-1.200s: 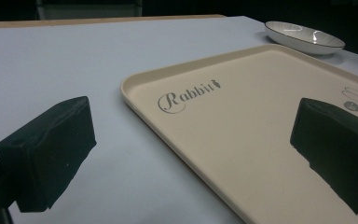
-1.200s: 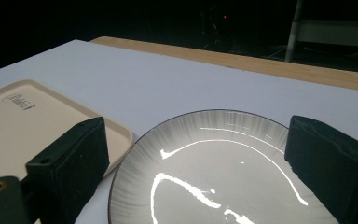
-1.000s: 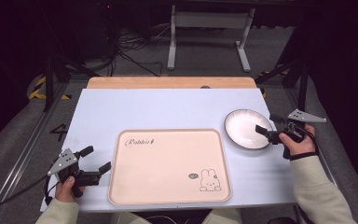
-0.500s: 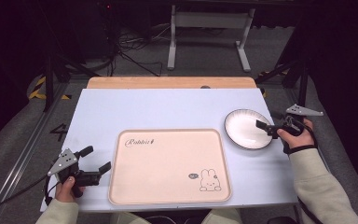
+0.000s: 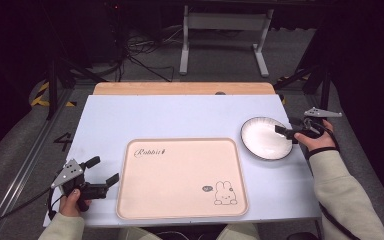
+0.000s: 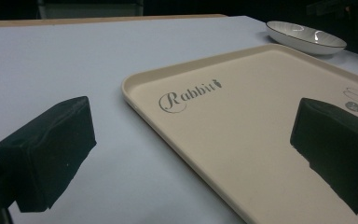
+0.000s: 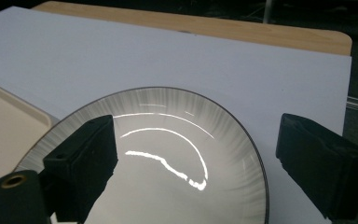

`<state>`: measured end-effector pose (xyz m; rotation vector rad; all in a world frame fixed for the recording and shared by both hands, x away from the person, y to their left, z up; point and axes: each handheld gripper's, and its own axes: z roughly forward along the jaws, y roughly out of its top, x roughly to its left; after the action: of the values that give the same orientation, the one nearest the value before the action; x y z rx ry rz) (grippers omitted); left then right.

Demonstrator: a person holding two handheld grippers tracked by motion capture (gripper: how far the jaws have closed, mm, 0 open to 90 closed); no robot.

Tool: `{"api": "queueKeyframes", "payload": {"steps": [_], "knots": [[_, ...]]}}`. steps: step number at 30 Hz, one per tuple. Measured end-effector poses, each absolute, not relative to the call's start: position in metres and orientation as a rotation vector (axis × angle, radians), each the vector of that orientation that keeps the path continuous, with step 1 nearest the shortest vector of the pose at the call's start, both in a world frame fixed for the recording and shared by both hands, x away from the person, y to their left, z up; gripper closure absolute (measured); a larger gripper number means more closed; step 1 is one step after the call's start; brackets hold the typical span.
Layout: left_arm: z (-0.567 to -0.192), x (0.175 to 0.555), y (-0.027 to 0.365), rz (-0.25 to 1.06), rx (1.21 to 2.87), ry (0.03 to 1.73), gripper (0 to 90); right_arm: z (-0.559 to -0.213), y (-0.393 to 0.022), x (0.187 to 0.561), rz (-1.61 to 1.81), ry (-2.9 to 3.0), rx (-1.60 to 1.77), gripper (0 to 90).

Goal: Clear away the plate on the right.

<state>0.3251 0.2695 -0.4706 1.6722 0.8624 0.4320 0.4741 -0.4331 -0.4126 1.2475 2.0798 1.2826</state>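
Note:
A white plate (image 5: 262, 140) with a dark rim and grey streaks lies on the table right of a cream tray (image 5: 180, 177) printed "Rabbit" with a small rabbit drawing. My right gripper (image 5: 286, 126) is at the plate's right rim. In the right gripper view the plate (image 7: 168, 163) lies below the right gripper (image 7: 200, 154), one jaw over its bowl and the other outside the rim. Its jaws have just been closing a little and stand open, with the rim between them. My left gripper (image 5: 105, 169) rests open at the tray's left edge. The left gripper (image 6: 200, 140) straddles the tray's corner (image 6: 242, 121).
The pale blue table top (image 5: 180, 115) has a wooden strip (image 5: 180, 88) along its far edge. Beyond it a metal stand (image 5: 225, 30) and cables are on the dark floor. The plate (image 6: 305, 36) shows far off in the left gripper view.
My right gripper has moved away from me and slightly left, from beside the plate onto its right rim. The left gripper, tray and plate have stayed in place.

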Motion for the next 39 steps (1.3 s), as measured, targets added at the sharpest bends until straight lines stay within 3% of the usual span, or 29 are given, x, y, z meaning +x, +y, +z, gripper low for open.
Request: {"api": "queueKeyframes", "payload": {"steps": [9,24,39], "knots": [[-0.471,0.325,0.269,0.433,1.672,0.862,0.4,-0.423,-0.439,0.485,1.236,2.110,1.361,23.1],[-0.471,0.325,0.269,0.433,1.672,0.861,0.4,-0.439,-0.448,0.488,1.216,2.083,1.537,23.2],[-0.471,0.325,0.269,0.433,1.672,0.861,0.4,-0.448,-0.448,0.488,1.265,2.094,1.644,36.3]]}}
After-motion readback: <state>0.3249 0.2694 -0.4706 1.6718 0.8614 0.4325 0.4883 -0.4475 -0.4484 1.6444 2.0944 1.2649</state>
